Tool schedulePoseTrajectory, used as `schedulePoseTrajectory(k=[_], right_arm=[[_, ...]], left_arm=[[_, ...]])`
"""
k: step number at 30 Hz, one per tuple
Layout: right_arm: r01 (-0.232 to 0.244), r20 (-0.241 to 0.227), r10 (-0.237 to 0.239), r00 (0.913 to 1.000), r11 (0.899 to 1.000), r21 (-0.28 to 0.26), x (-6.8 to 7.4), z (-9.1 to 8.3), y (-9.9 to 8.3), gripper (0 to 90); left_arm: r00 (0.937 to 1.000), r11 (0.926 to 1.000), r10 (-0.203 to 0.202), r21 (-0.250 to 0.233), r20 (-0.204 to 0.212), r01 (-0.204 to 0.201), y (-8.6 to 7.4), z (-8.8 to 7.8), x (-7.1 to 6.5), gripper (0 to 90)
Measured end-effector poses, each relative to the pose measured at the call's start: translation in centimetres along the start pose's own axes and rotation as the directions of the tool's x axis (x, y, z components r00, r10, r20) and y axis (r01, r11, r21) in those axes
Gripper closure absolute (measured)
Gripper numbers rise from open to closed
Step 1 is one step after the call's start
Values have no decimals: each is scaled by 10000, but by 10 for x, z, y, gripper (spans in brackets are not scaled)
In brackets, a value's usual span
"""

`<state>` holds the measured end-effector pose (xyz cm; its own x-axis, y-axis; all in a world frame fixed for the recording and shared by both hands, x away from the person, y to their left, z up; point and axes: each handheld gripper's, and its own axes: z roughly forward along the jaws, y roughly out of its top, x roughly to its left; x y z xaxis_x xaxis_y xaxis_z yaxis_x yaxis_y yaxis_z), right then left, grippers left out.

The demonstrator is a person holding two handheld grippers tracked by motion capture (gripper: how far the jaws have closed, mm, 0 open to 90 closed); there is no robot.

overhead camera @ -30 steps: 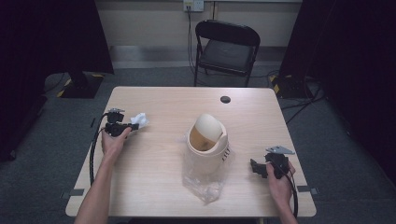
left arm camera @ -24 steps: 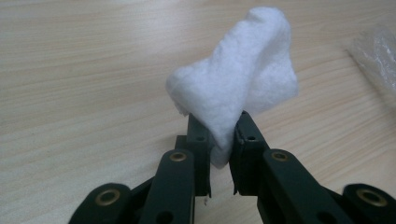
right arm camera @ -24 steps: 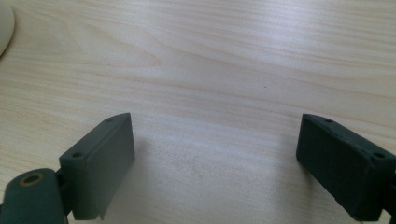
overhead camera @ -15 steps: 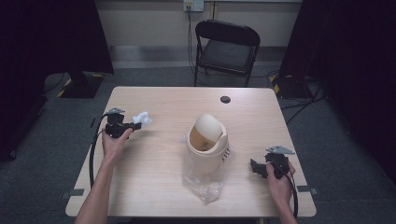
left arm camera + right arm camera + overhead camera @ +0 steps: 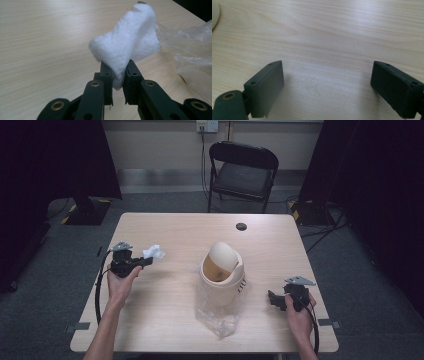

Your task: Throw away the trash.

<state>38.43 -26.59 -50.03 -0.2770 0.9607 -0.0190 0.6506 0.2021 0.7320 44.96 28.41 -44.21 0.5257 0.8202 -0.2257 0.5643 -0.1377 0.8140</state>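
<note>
My left gripper [image 5: 145, 261] is shut on a crumpled white tissue [image 5: 154, 252] and holds it above the left part of the table [image 5: 165, 227]. The left gripper view has the tissue [image 5: 130, 45] pinched between the two black jaws [image 5: 118, 75]. A cream swing-lid bin [image 5: 222, 272] with a clear plastic liner [image 5: 217, 317] stands at the table's middle, to the right of the tissue. At the right front edge my right gripper [image 5: 272, 299] rests low on the table, its jaws [image 5: 328, 85] wide open with bare wood between them.
A small black disc [image 5: 241, 226] lies near the table's far edge. A black folding chair [image 5: 242, 170] stands behind the table. The liner's loose end [image 5: 192, 47] spreads over the wood in front of the bin.
My left gripper has lifted a little and moved right toward the bin, carrying the tissue. The right gripper has stayed put.
</note>
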Motion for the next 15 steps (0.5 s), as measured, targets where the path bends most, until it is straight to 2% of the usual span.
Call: schedulePoseTrajectory(k=[1,6,8,12,15], right_arm=[[-2,-4,2,10000,10000,-1,0,0,0,106],[-3,-3,3,10000,10000,0,0,0,0,106],[-4,0,4,10000,10000,0,0,0,0,105],[-1,5,1,10000,10000,1,0,0,0,106],[-1,4,1,10000,10000,1,0,0,0,105]], left_arm=[[9998,9998,52,-173,209,-49,0,-3,-5,802],[9984,9988,321,-378,475,-303,0,-8,-16,802],[9961,9979,393,-546,785,-351,0,-10,-22,802],[9925,9960,684,-640,1018,-621,3,-16,-36,802],[9914,9948,792,-714,1039,-720,2,-20,-40,800]])
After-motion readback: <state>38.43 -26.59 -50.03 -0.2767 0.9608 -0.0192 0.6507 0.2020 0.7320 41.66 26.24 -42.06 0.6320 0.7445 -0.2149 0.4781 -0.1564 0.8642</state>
